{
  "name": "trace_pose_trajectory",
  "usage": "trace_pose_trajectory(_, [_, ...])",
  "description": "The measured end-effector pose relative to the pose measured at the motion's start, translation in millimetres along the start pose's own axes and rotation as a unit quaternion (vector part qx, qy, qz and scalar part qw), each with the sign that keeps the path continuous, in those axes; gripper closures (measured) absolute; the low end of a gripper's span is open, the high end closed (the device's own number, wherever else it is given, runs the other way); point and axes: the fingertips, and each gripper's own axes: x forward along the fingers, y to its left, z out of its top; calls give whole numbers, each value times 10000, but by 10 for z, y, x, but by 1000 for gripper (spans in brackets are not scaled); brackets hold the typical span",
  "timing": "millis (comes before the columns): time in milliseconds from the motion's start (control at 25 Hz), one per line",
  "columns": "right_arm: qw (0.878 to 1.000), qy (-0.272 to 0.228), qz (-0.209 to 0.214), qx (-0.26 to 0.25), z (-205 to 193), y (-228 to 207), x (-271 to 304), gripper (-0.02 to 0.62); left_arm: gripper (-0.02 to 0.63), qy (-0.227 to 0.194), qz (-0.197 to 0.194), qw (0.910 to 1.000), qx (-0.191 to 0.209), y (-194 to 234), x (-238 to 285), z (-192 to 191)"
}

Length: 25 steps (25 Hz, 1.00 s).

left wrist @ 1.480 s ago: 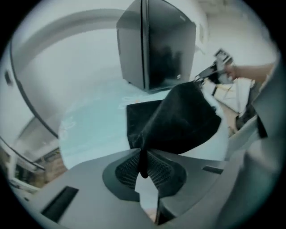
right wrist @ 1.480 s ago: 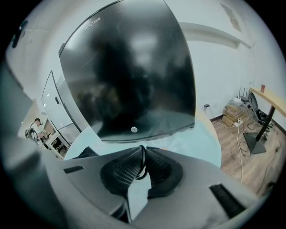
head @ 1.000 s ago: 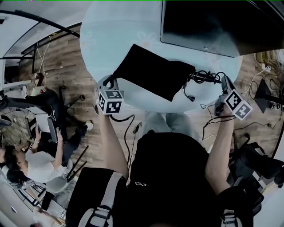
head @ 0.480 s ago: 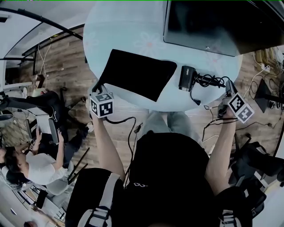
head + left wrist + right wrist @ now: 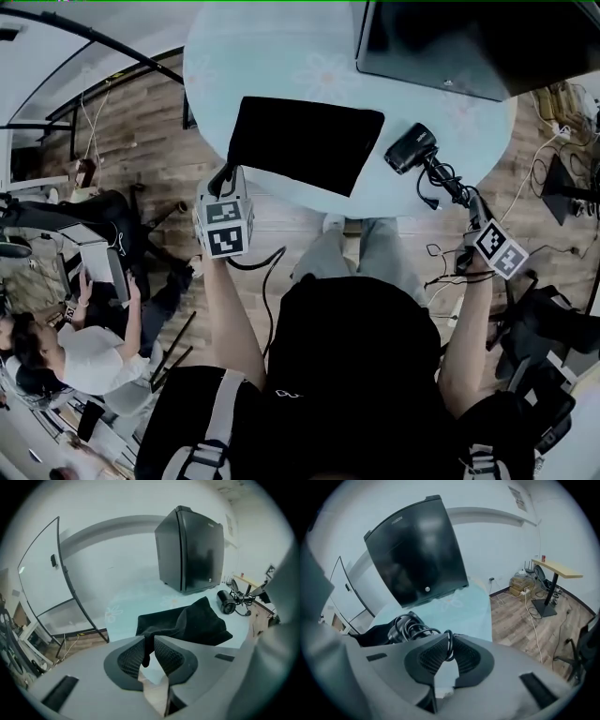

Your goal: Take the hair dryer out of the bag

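Note:
The black cloth bag lies flat on the round pale-blue table. My left gripper is at the bag's near left corner. A black strip of the bag sits between its pads, whose jaws have just been opening. The black hair dryer lies outside the bag, to its right, near the table's edge. Its cord runs off the edge to my right gripper. That gripper is shut on a loop of the cord, its jaws having just eased open a little.
A big black box stands at the table's far right. A person sits at the left on the wooden floor side, beside chairs. Cables trail over the floor at the right. A black frame stands beyond the table.
The hair dryer has come out of the bag and slid right, pulled by its cord. My right gripper has drawn back off the table's edge. The bag has flattened and my left gripper has shifted.

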Motion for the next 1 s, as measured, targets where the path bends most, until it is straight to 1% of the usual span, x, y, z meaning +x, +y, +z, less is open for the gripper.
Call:
trace_pose_trajectory(120, [9991,352,167,-156,-360,206,-67,547,526,-234,-153,9994,195,-99,-108,120])
trace_pose_trajectory(280, [9969,657,431,-18,-719,489,-147,548,528,-484,-317,9978,318,-261,-211,244])
trace_pose_trajectory(320, [9960,729,514,-25,-770,576,-159,552,529,-580,-371,9971,325,-310,-235,288])
trace_pose_trajectory(360, [9949,801,615,-68,-811,672,-162,555,552,-698,-422,9962,312,-361,-259,338])
trace_pose_trajectory(480, [9905,975,950,-203,-907,953,-122,551,558,-1027,-568,9928,224,-545,-307,485])
trace_pose_trajectory(520, [9890,1024,1043,-214,-936,1025,-96,549,559,-1101,-602,9919,199,-621,-319,522])
trace_pose_trajectory(560, [9875,1073,1132,-223,-964,1093,-66,549,582,-1167,-626,9910,186,-700,-335,556])
trace_pose_trajectory(600, [9859,1117,1219,-254,-989,1160,-30,548,591,-1226,-653,9901,185,-782,-354,585])
trace_pose_trajectory(640, [9845,1152,1287,-314,-1007,1222,13,543,591,-1272,-689,9893,189,-864,-374,612])
trace_pose_trajectory(720, [9822,1212,1332,-529,-1041,1306,92,540,591,-1346,-780,9876,194,-1027,-424,655])
trace_pose_trajectory(840, [9785,1235,1306,-1014,-1114,1345,99,518,591,-1476,-917,9847,143,-1259,-548,701])
trace_pose_trajectory(960, [9749,1091,1334,-1410,-1156,1337,-22,488,591,-1641,-980,9816,40,-1476,-694,742])
trace_pose_trajectory(1000, [9742,984,1367,-1501,-1140,1333,-83,488,591,-1709,-997,9802,-1,-1552,-752,756])
